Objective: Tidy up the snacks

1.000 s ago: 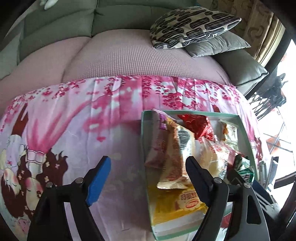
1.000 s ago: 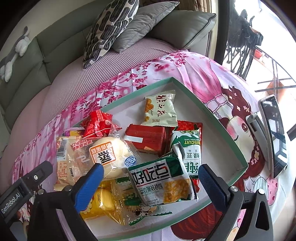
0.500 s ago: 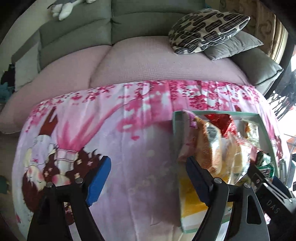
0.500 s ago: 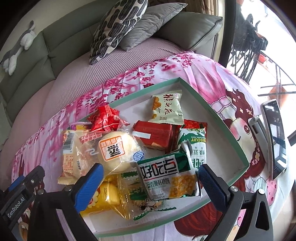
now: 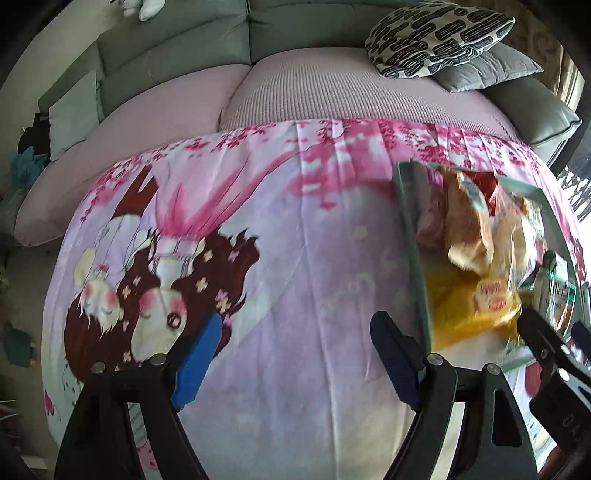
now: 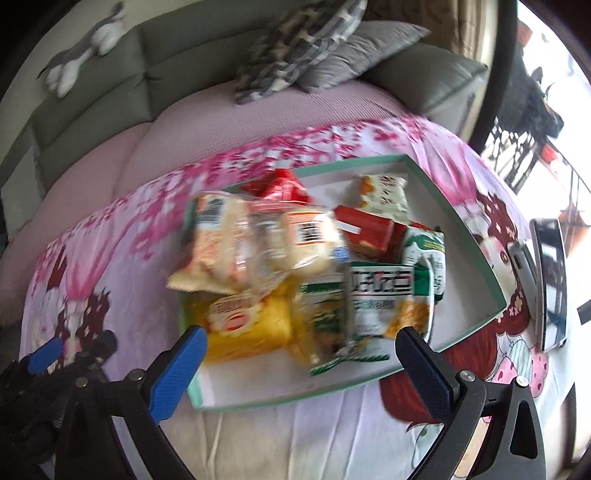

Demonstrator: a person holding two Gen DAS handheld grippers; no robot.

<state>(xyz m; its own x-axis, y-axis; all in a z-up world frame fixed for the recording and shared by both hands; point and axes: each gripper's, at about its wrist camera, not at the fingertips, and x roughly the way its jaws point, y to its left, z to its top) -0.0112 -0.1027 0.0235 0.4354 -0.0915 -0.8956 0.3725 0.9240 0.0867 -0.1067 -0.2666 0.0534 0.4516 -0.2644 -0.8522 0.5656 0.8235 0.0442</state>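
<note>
A pink cloth [image 5: 295, 258] printed with blossoms and cartoon girls covers the counter, which stands in front of a grey-green sofa [image 5: 177, 48] with a pale pink cover on its seat. A black-and-white patterned pillow [image 5: 436, 33] lies on a plain grey one at the sofa's right end, and a stuffed toy [image 6: 85, 44] sits on the backrest. Bright daylight comes in at the right.

The left gripper [image 5: 291, 350] hangs over bare cloth, its fingers [image 5: 197, 363] wide apart with nothing between them and touching nothing. The right gripper [image 6: 299, 354] hangs over the near edge of the tray, its fingers [image 6: 424, 373] also wide apart and empty.

The snacks lie in a shallow white tray with a green rim [image 6: 476, 236], set on the cloth to the right of the left gripper. Most are heaped at its left end: a yellow packet [image 6: 247, 325], clear-wrapped buns [image 6: 306, 236] and a red wrapper [image 6: 280, 184]. Toward the middle lie a green-and-white packet [image 6: 380, 291], a red box [image 6: 369, 229] and a pale packet [image 6: 384, 192]; the right end is bare. This view is blurred.

A phone [image 6: 550, 280] lies on the cloth just right of the tray.
</note>
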